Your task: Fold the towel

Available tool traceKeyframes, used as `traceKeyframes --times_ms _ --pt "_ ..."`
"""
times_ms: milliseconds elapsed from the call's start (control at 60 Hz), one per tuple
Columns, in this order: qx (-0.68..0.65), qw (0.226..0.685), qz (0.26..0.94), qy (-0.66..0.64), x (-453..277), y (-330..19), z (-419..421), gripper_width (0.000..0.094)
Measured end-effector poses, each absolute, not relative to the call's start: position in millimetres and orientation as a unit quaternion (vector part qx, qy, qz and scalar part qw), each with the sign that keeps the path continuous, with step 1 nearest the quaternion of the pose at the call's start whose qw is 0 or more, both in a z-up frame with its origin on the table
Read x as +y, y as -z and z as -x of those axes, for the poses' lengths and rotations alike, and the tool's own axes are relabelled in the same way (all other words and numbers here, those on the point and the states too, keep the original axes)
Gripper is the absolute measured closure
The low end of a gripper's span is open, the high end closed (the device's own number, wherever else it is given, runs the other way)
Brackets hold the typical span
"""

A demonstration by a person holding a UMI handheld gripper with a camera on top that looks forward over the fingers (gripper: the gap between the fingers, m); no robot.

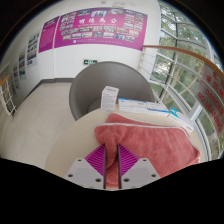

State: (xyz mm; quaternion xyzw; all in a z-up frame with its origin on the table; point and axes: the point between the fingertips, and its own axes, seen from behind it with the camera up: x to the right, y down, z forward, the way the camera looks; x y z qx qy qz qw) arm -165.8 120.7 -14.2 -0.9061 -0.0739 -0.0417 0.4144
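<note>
Tool (112, 168) fingers clamped on pink towel (150, 145) edge; rest of towel lies ahead-right on white surface (75, 140), box (142, 105) beyond.

Soft, matt cloth towel (150, 145) lies on a smooth, pale table (72, 140).

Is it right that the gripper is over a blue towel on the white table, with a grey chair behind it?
Not quite. The towel is pink, not blue, as the gripper view shows. The rest holds: the gripper is over it on the white table, its fingers close together with a fold of towel at their tips, and the grey chair stands behind the table.
</note>
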Motion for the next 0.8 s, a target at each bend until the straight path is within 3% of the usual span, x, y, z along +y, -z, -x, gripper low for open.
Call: traceKeyframes --times_ms 50,217,367,483,633,700,750,800 --pt "-0.078 0.418 0.903 0.050 122.4 14.9 159.0 0.0869" --pt "-0.068 0.404 0.912 -0.015 111.2 1.9 177.7 0.0892" --pt "-0.027 0.413 0.896 -0.162 80.8 -82.9 230.7 0.0892" --pt "-0.005 0.444 0.870 -0.213 83.5 -147.1 219.1 0.0891" --pt "0.031 0.455 0.875 -0.161 110.4 -130.7 128.8 0.0881" --pt "0.044 0.452 0.883 -0.118 121.5 -106.9 86.7 0.0771" --pt "0.046 0.445 0.890 -0.093 129.8 -77.9 46.8 0.0584" --pt "0.051 0.434 0.897 -0.069 125.7 -74.4 35.8 0.0371"
